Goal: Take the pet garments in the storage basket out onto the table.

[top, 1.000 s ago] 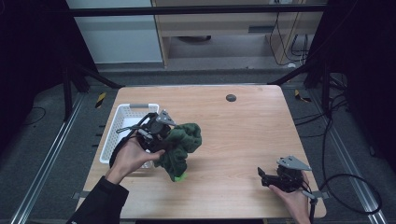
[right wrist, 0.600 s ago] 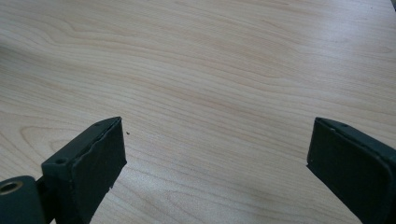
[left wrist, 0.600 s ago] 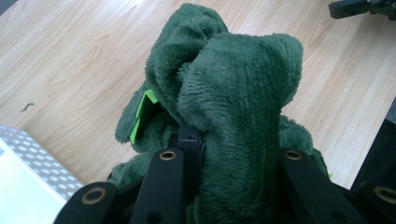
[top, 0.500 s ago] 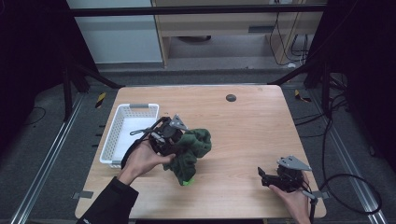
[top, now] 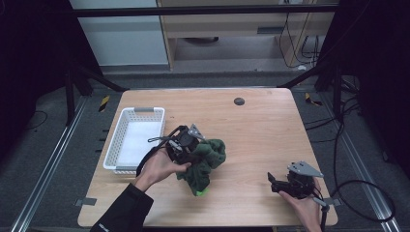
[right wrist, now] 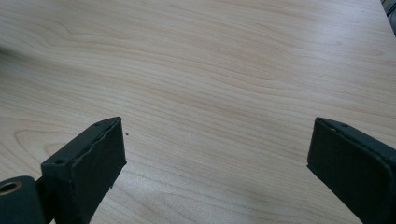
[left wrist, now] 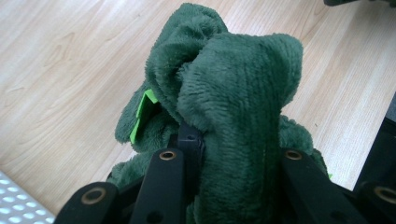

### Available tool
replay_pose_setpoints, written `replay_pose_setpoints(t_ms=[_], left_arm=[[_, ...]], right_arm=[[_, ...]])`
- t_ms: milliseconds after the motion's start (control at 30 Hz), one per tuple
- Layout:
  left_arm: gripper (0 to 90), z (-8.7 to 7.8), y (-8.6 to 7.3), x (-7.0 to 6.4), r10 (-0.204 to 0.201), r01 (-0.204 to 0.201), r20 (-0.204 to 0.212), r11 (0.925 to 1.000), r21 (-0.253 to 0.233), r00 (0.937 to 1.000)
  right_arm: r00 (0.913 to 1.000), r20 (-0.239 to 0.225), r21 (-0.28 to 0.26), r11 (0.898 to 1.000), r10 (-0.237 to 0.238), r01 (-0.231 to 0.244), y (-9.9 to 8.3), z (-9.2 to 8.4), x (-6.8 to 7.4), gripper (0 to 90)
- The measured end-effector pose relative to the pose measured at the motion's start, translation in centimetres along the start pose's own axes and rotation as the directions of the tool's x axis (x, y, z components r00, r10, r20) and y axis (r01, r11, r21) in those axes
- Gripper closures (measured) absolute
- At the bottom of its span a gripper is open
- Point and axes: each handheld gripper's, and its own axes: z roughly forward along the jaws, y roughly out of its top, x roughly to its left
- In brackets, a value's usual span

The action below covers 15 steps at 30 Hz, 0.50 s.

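Carried rightward off the basket [top: 130, 145], green plush [left wrist: 233, 107] shows a tag [left wrist: 142, 114].

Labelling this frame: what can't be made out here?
- Green plush toy: its shape; bunched in the left gripper, left gripper view.
- Light green tag: any print; tucked in the folds.
- White basket: near corner covered by the left hand, high view.
- Right gripper: its body below the frame edge.

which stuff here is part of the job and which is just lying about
In the job:
- green plush cloth, clamped in the left tool
- white basket beside it, probably

Lying about:
- right tool, open, over bare table
- dark round spot on the far tabletop
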Motion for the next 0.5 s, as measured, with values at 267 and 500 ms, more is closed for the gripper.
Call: replay_pose_setpoints(t_ms=[267, 500], left_arm=[[72.3, 1.2, 0.3, -0.4, 0.011, -0.011, 0.009, 0.9998, 0.019, 0.9999], [72.2, 2.9, 0.6, -0.9, 0.021, -0.022, 0.020, 0.9989, 0.041, 0.9996]], right_arm=[[1.0000, 0.007, -0.004, 1.000, 0.004, -0.004, 0.0, -0.1, -0.1, 4.2], [1.0000, 0.006, -0.002, 1.000, 0.007, -0.007, 0.0, -0.1, -0.1, 4.3]])
